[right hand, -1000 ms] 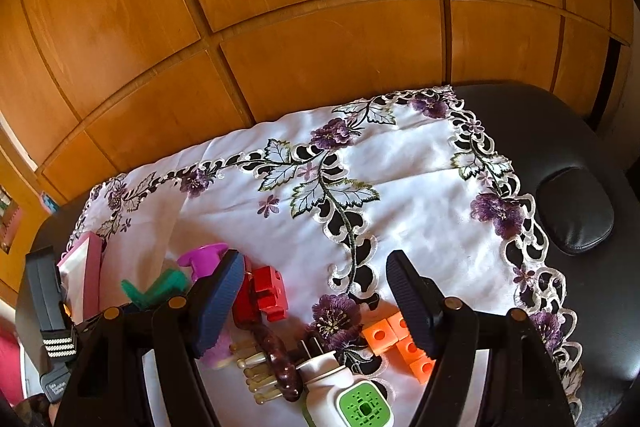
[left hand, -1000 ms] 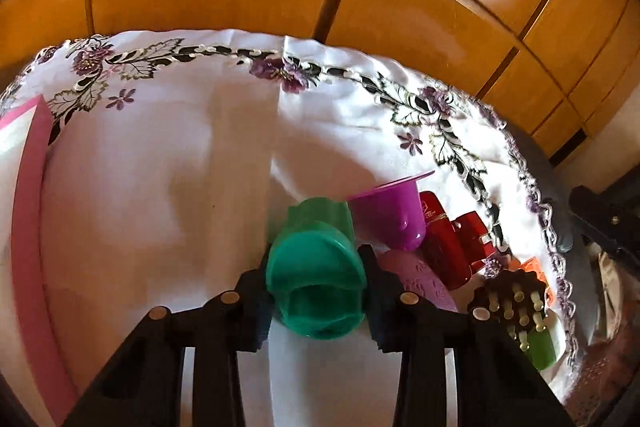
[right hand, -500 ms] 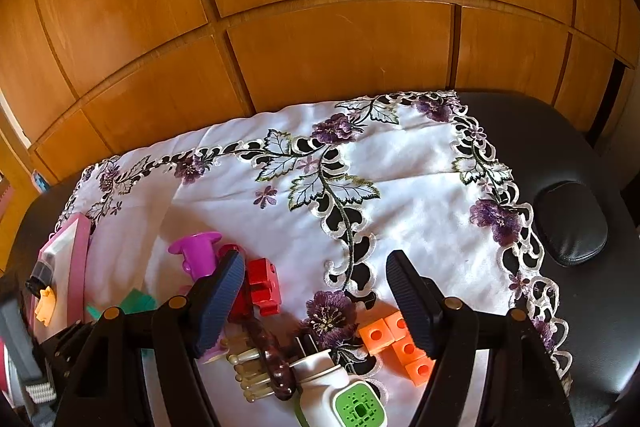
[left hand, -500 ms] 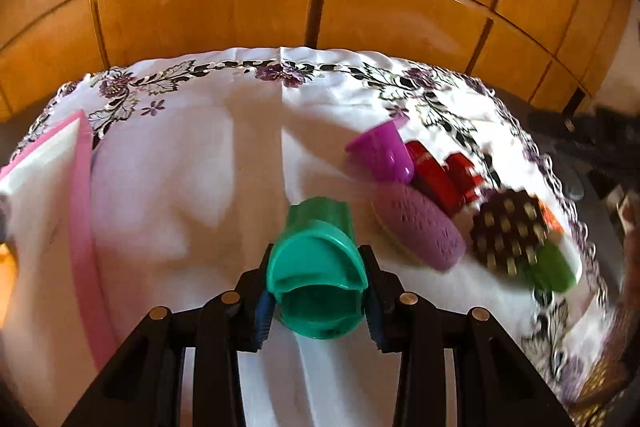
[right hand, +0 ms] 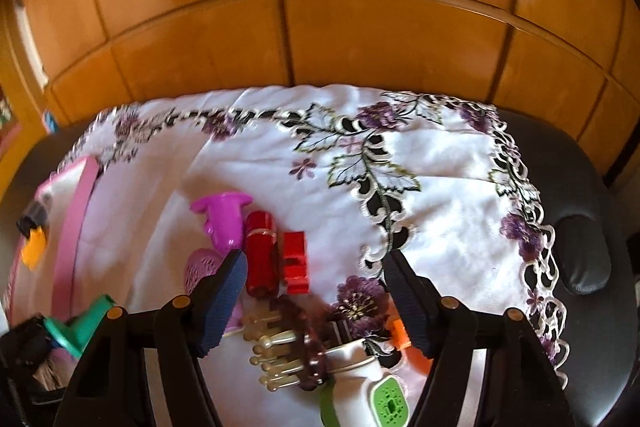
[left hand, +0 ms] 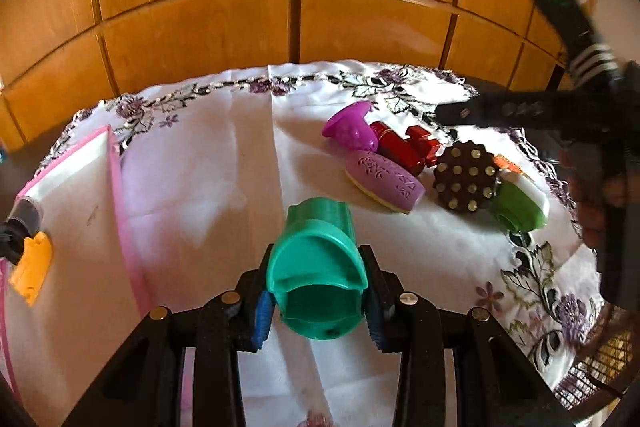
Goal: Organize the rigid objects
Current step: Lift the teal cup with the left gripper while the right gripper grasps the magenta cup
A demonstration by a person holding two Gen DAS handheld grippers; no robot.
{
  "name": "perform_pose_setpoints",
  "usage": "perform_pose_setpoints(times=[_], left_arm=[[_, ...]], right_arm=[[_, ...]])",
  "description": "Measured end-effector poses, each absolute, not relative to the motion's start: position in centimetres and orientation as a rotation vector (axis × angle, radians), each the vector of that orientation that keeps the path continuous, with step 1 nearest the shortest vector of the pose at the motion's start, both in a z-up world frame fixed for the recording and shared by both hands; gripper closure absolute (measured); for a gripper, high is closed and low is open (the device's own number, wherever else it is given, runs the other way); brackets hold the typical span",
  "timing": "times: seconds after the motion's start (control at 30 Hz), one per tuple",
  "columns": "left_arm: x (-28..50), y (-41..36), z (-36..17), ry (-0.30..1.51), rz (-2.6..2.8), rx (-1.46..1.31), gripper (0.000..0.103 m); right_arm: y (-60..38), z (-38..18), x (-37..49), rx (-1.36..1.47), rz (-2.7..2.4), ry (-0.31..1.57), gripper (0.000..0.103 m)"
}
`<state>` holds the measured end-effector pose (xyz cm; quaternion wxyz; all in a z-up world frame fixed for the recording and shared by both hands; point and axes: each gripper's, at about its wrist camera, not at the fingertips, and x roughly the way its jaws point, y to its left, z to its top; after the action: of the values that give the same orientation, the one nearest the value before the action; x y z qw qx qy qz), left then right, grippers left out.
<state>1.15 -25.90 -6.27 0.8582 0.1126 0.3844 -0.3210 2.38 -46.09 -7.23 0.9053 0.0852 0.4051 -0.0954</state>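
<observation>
My left gripper (left hand: 316, 291) is shut on a green plastic cup (left hand: 318, 267), held above the white cloth; the cup (right hand: 84, 327) also shows at the lower left of the right wrist view. To its right lies a pile: a magenta cup (left hand: 352, 131), a red cylinder (left hand: 396, 147), a red clip (left hand: 424, 143), a purple oval box (left hand: 384, 181), a brown pin brush (left hand: 466, 179) and a green-and-white device (left hand: 520, 207). My right gripper (right hand: 316, 283) hovers over this pile, its jaws closing but still wide. The red cylinder (right hand: 262, 255) and red clip (right hand: 296, 261) lie below the gap, untouched.
A pink-rimmed white tray (left hand: 116, 187) sits at the left, holding an orange piece (left hand: 30, 267) and a dark bottle (left hand: 24, 215). Orange blocks (right hand: 400, 335) lie beside the device. The embroidered cloth (right hand: 400, 155) covers a black padded surface (right hand: 580, 227). Wooden panels stand behind.
My left gripper has carried the green cup leftwards, away from the pile and nearer the pink tray. My right gripper has shifted over the red items and its jaws have narrowed a little.
</observation>
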Motion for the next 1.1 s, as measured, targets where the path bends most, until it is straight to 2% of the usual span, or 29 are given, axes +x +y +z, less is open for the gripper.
perform_pose_setpoints(times=[0.33,0.73,0.87,1.1], left_arm=[[-0.4,-24.7,-5.4,0.783,-0.705,0.209,0.065],[-1.9,-22.5,-3.9,0.761,-0.725,0.172,0.065],[-2.3,-21.7,-3.4,0.755,-0.722,0.159,0.065],[-2.8,-20.5,-2.7,0.751,-0.706,0.153,0.065]], right_arm=[[-46.2,-7.8,2.7,0.159,-0.234,0.846,0.035],[-49.7,-7.5,1.7,0.344,-0.304,0.813,0.035],[-50.7,-7.4,1.2,0.409,-0.316,0.798,0.042],[-48.2,-6.5,1.4,0.346,-0.191,0.766,0.047]])
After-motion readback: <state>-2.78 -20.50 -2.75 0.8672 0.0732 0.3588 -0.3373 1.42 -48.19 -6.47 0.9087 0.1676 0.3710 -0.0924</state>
